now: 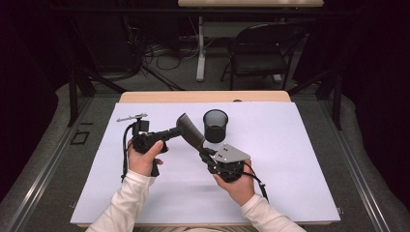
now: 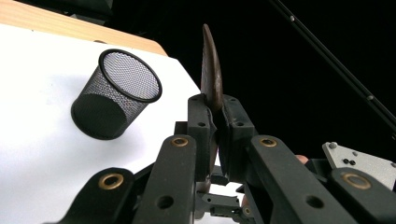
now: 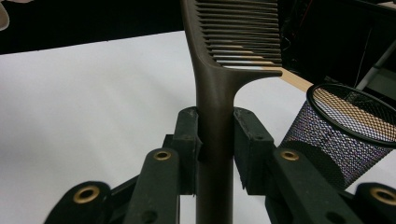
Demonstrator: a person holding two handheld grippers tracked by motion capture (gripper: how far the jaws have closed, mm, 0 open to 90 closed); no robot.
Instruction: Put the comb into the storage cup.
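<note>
high view: comb (image 1: 190,129) held off the desk (image 1: 290,159) at 9 o'clock of the mesh cup (image 1: 215,125), left gripper (image 1: 176,131) clamped tight on its toothed end from 9 o'clock, right gripper (image 1: 204,155) closed on its handle from 5 o'clock, cup upright just beside.

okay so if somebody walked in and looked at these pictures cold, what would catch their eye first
Most likely the dark brown comb, held up above the middle of the white table cover with both grippers clamped on it: the left gripper near its toothed end, the right gripper on its handle. Next, the black mesh cup, standing upright and empty just beyond the comb.
</note>
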